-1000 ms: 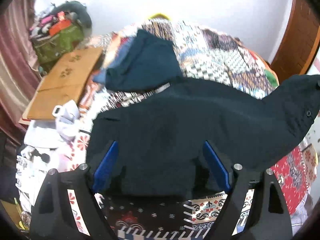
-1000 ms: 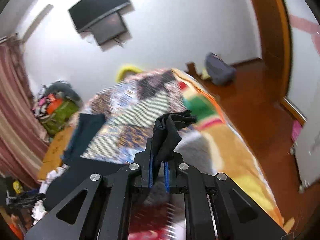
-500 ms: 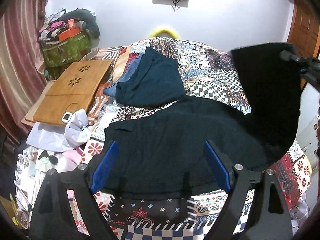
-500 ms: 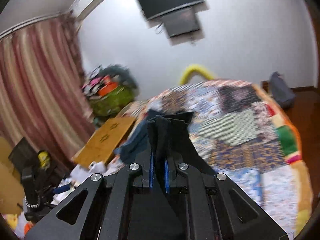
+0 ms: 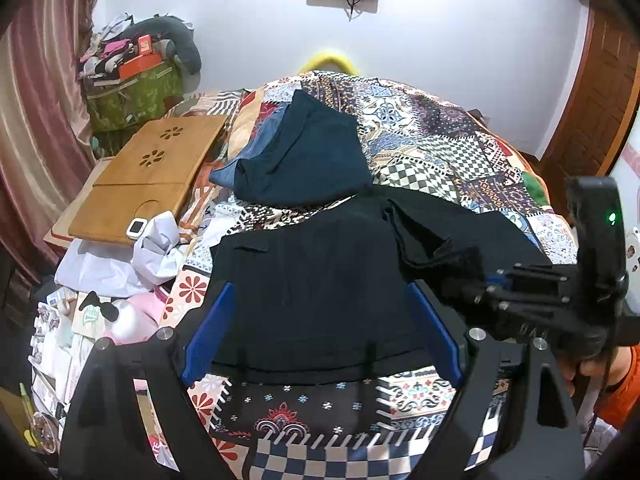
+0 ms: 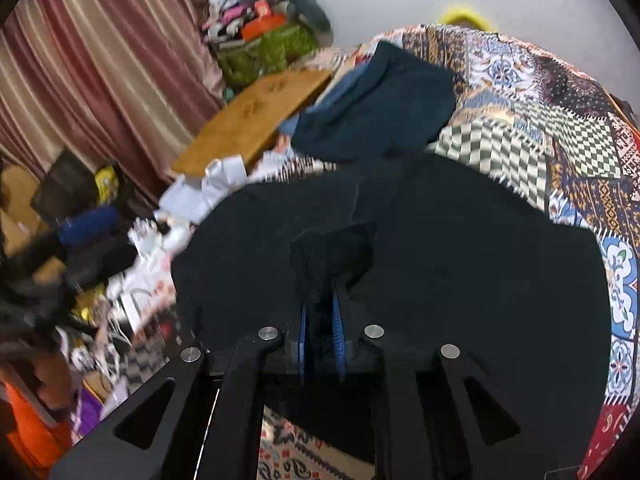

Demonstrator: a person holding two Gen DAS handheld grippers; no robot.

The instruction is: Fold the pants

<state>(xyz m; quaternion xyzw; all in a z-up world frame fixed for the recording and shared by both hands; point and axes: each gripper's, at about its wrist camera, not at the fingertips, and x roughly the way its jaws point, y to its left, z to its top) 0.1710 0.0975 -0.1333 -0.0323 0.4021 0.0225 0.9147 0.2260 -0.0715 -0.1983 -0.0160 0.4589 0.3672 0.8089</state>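
Patchwork-quilted bed (image 5: 448,148) carries black pants (image 5: 320,280), doubled over near its front edge. Left tongs (image 5: 320,344) gape wide above waistband, empty. Right tongs (image 6: 319,320) narrow, opening, pants fabric between pads.

Black pants (image 5: 320,280) lie on the bed, 1 end folded over.

No writing, label, brand or number can be read anywhere — all too small or blurred.
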